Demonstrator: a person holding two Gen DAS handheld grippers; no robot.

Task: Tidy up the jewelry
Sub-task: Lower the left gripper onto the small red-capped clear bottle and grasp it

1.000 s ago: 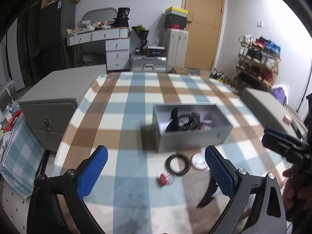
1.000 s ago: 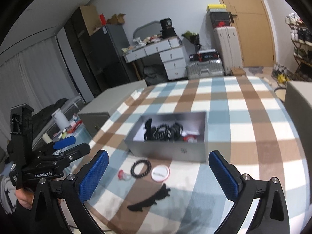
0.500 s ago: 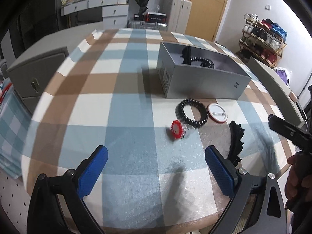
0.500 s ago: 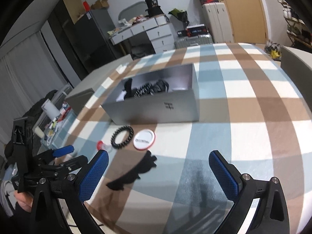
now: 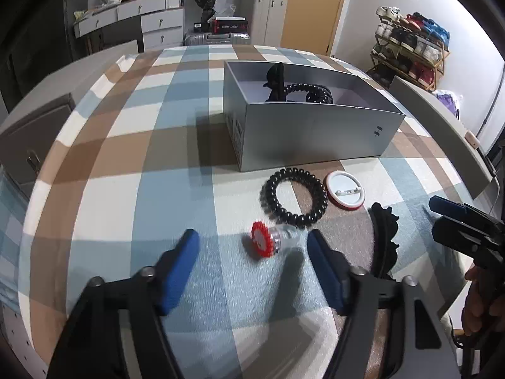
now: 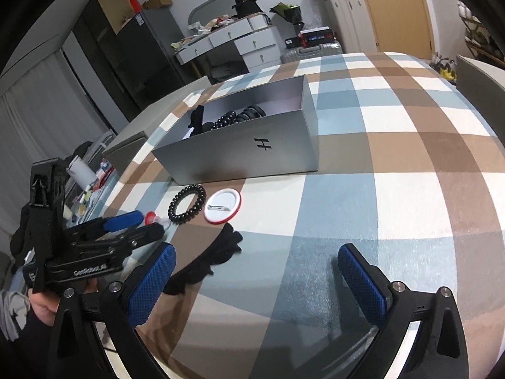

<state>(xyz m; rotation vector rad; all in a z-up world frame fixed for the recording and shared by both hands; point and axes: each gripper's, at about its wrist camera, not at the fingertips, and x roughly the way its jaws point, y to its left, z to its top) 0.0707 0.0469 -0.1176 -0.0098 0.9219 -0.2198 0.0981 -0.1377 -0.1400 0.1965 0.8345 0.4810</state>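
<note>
The left tool [image 5: 252, 246] is closing, pads not yet touching the red-topped ring [image 5: 268, 240]; it could be nudged aside. The right tool [image 6: 255, 271] is held apart, empty.

Both wrist views look steeply down, close over the checked table [image 5: 189, 145], sharing the grey box [image 6: 240, 154].

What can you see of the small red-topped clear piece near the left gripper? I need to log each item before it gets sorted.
The small red-topped clear piece is a scalloped red disc with a white centre on a clear, plastic-looking stub. It lies tipped on its side on the checked tablecloth, close beside the black coiled hair tie; contact is unclear. It sits between the closing jaws of the left gripper, with no pad touching it.
</note>
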